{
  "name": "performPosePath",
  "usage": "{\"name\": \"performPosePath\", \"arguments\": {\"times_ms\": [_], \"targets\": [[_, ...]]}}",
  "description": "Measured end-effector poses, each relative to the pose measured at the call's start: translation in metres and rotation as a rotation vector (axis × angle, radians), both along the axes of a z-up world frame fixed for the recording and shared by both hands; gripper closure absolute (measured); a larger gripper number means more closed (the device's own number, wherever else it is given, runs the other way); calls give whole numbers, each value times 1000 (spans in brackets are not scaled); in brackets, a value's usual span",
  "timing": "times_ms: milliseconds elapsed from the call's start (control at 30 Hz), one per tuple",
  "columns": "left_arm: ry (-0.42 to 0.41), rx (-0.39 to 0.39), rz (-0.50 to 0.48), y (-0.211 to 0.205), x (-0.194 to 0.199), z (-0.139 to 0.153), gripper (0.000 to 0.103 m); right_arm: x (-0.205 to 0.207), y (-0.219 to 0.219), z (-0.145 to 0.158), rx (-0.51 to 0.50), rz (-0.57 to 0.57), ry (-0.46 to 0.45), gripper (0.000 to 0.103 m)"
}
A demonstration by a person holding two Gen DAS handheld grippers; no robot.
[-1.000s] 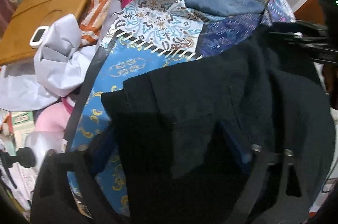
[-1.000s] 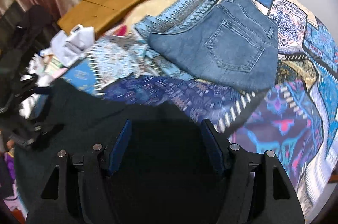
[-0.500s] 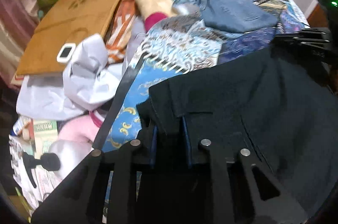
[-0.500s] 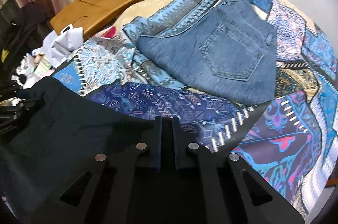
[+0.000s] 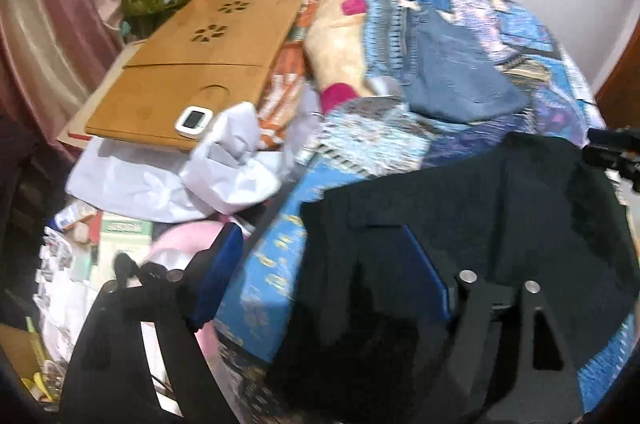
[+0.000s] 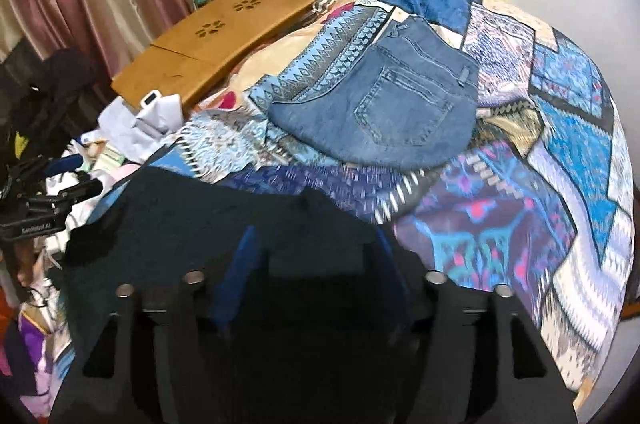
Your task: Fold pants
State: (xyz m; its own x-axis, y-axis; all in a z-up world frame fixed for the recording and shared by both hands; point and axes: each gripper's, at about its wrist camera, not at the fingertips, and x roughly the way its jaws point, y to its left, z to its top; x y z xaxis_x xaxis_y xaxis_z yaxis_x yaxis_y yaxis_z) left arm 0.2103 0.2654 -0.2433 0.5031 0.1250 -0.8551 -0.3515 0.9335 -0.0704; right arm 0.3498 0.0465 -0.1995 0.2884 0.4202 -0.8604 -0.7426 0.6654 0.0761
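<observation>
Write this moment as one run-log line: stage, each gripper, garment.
stage: fold, pants released | left gripper: open | right gripper: open | black pants: lying on patchwork bedspread | folded jeans: behind them

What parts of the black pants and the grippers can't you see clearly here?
- Black pants, left wrist view: near end hidden behind the left gripper.
- Right wrist view: near part lost in shadow under the right gripper.
- Fold lines: too dark.
- Blue jeans: legs tucked underneath.

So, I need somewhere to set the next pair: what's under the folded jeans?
The folded jeans lie on the patchwork bedspread, whose blue patterned panels show all around them. Whatever sits directly beneath the denim is covered and cannot be seen.
</observation>
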Motion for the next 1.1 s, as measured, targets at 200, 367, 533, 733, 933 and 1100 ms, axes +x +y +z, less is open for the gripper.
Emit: {"name": "performPosePath", "arguments": {"times_ms": [200,367,533,733,933,1100], "targets": [[133,-19,-130,-43,-8,-33,22,-40,-14,-30,-57,15,98,33],[146,-17,-99,-47,-33,-48,16,-91,-25,-31,-67,73,-7,24],[132,-55,-31,-34,-60,-50,13,-102,-47,-30,17,24,31,24],[120,-15,-28,-38,-73,-33,13,-110,-77,-23,91,-9,64,24],[103,47,-56,-52,-71,-14,13,-69,-131,-6,168,-220,21,24],[56,51,-97,-69,-53,11,13,-38,-167,-29,139,-356,52,24]]}}
